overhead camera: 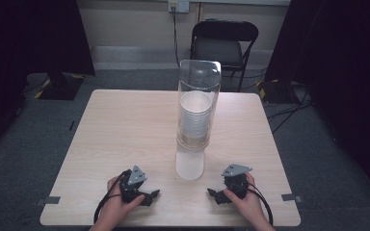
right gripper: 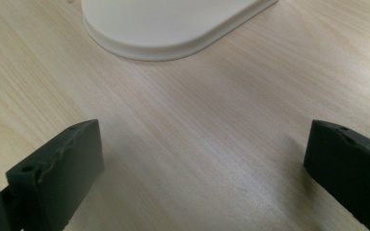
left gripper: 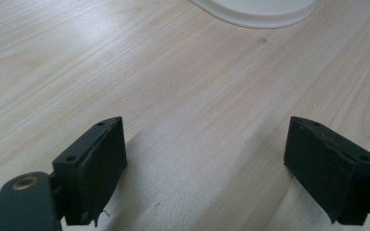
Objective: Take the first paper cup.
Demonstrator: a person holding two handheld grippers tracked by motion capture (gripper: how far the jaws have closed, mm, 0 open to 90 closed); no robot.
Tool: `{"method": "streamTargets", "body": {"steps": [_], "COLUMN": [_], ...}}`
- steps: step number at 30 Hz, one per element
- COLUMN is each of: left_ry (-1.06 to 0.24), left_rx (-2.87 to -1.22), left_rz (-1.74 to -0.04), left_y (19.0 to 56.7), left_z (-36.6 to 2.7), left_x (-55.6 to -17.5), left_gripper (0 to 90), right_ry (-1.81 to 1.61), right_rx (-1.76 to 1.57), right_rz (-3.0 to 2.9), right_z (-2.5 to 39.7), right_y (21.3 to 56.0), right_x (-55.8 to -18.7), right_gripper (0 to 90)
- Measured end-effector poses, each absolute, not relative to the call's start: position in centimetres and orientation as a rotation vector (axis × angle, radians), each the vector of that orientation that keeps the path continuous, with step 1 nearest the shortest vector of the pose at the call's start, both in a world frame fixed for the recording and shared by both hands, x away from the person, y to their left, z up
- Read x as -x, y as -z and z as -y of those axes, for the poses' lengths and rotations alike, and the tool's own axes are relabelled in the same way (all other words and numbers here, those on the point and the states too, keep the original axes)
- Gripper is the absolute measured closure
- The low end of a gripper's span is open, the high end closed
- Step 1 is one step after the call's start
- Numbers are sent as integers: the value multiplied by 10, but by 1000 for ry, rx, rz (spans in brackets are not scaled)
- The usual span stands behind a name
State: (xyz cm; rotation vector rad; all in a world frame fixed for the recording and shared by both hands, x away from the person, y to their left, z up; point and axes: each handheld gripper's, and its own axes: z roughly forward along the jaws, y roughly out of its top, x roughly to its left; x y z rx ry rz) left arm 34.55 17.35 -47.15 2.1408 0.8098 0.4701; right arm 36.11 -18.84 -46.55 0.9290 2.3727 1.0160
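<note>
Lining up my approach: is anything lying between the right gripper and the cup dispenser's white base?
Nothing: in the right gripper view, bare wood table runs from the open right gripper to the dispenser's base.

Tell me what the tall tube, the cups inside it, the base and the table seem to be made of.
Tall tube: clear plastic or acrylic, glossy; the chair shows through it.
Stack of cups: white, matte, probably paper; thin rolled rims.
Base: off-white, smooth, moulded plastic by its rounded lip.
Table: pale wood-grain top, likely laminate; a soft sheen in the left gripper view.
</note>
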Motion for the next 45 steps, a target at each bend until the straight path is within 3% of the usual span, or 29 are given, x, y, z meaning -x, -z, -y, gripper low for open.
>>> {"method": "streamTargets", "body": {"steps": [10, 12, 14, 15, 16, 17, 19, 45], "left_ry": [-472, -472, -474, -474, -474, -473, -472, -472], "left_rx": [-2143, -2142, -2142, -2141, -2141, -2141, -2142, -2143], "left_rz": [-808, -808, -807, -807, -807, -808, -808, -808], "left_y": [471, 471, 471, 471, 471, 471, 471, 471], "left_z": [-174, -174, -174, -174, -174, -174, -174, -174], "left_x": [-346, -346, -346, -346, -346, -346, -346, -346], "left_gripper": [144, 144, 144, 144, 144, 144, 144, 144], "right_ry": [-1015, -1041, -1058, -1078, -1078, -1123, -1156, -1331], "right_rx": [-950, -965, -964, -949, -949, -928, -916, -843], "right_rz": [-2355, -2325, -2316, -2317, -2317, -2316, -2306, -2200], "right_z": [187, 186, 184, 181, 181, 176, 170, 128], "right_y": [466, 464, 461, 457, 457, 451, 446, 398], "right_x": [-359, -358, -357, -356, -356, -355, -355, -376], "right_gripper": [5, 186, 197, 104, 104, 179, 141, 155]}}
